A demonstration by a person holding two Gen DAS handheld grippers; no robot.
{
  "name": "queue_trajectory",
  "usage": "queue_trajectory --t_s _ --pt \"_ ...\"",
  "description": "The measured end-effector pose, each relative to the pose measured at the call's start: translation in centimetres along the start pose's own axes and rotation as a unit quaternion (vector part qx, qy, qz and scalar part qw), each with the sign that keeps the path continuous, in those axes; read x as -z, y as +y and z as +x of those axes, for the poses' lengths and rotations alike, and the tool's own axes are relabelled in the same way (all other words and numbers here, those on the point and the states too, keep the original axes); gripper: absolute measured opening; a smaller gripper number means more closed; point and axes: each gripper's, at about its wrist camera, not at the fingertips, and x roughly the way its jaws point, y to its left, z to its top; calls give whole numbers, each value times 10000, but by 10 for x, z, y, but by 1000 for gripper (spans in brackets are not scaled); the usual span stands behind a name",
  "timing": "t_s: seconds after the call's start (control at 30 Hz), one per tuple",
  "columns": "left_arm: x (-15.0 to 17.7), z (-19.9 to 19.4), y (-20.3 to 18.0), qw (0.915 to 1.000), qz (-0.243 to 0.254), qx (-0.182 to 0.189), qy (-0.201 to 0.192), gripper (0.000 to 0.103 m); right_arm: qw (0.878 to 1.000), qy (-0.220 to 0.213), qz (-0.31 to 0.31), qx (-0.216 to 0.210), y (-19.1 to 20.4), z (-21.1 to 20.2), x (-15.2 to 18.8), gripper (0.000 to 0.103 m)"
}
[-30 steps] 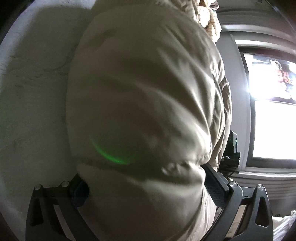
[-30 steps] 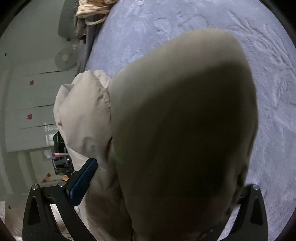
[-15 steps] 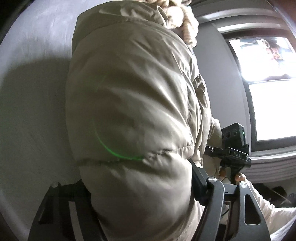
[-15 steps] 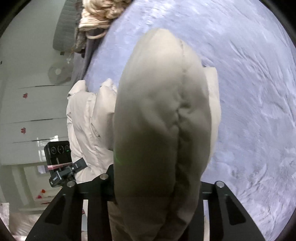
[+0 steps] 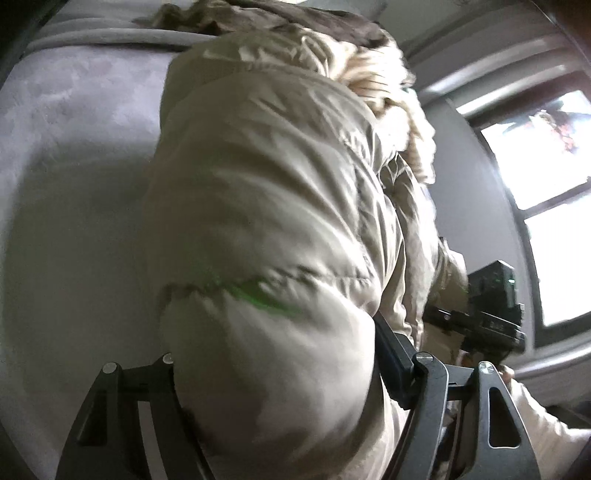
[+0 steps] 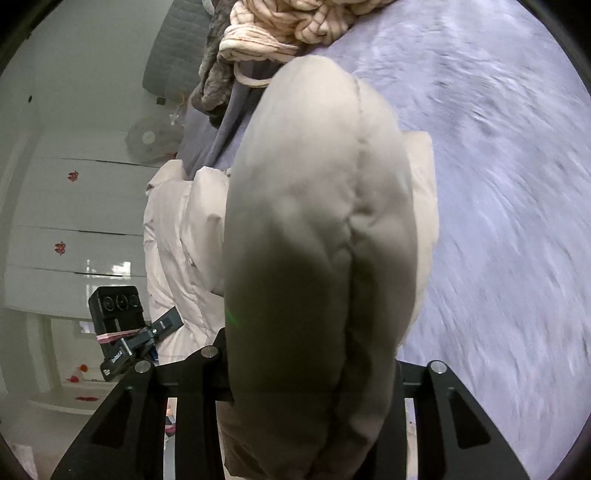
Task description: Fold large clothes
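Jaws of the left gripper (image 5: 275, 360) are clamped on a thick fold of the beige puffer jacket (image 5: 266, 206), which is held over the grey-lilac bedspread (image 5: 74, 155). Jaws of the right gripper (image 6: 314, 373) are likewise closed on a padded fold of the jacket (image 6: 317, 236). A chunky knit blanket (image 6: 295, 26) is seen at the bed's far end. A window (image 5: 546, 166) is recorded at far right.
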Motion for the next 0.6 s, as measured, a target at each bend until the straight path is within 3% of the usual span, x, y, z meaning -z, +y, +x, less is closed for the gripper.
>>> queue_trajectory --t_s 0.07,0.17,0.23,0.4,0.5,0.6 --pt "-10 12 18 9996 -63 -255 59 79 9999 17 13 104 -5 17 -12 41" --pt "-7 27 41 9992 -208 -337 75 90 9997 1 87 233 -18 32 -21 41" --pt "-1 31 46 9991 -109 -406 5 96 9995 32 97 290 -26 39 -22 47" --pt "3 32 48 9980 -45 -625 -89 99 9993 61 248 288 -41 49 -27 58" --pt "5 27 30 9942 22 -1053 -234 99 9985 26 377 398 -43 47 -20 59" --pt "18 -1 26 9864 128 -1531 -590 99 9961 -99 143 867 -20 26 -14 59"
